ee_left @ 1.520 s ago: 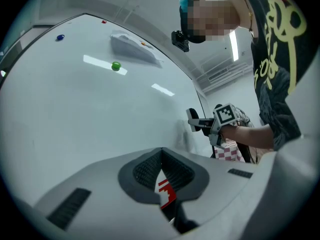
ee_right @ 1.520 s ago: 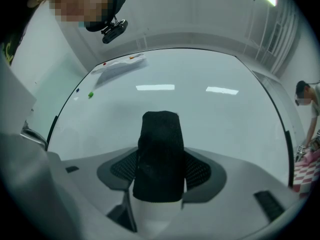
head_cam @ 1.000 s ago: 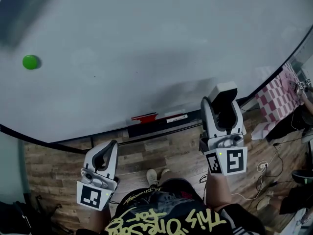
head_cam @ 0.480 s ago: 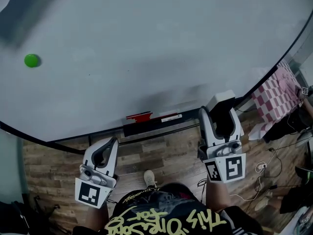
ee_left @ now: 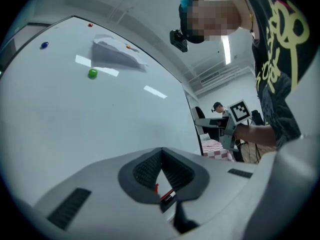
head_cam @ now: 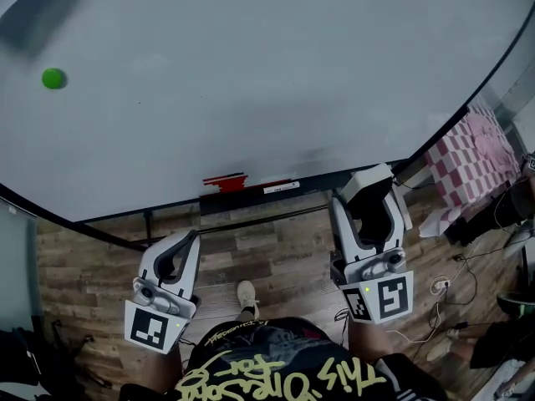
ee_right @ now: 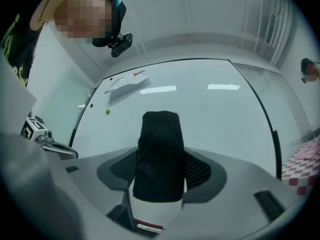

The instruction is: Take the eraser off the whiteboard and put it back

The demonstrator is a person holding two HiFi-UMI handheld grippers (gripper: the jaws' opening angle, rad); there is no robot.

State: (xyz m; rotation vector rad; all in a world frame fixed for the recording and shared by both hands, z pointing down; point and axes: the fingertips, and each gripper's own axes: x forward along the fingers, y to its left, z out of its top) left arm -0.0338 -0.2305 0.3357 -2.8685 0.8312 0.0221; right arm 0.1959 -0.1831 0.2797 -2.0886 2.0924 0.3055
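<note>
Eraser (head_cam: 365, 181) is being gripped by the right gripper (head_cam: 369, 224). In the right gripper view the jaws are being pressed onto both sides of the eraser (ee_right: 159, 154), black felt face toward the camera, white body below.

The long axis is being carried along the jaws, far end pointing at the whiteboard (head_cam: 251, 73). The board is lying straight ahead of the right gripper (ee_right: 160, 184), which is being held nearer the lower edge than the left one.

Left gripper (head_cam: 177, 261) is being held low and closed. In the left gripper view its pads are meeting at the tip of the left gripper (ee_left: 161, 171), with nothing between them.

Not being resolved:
- Any gap between the eraser's far end and the board or the tray (head_cam: 288, 192).
- The print on the eraser's base.
- Any marked spot for the return.
</note>
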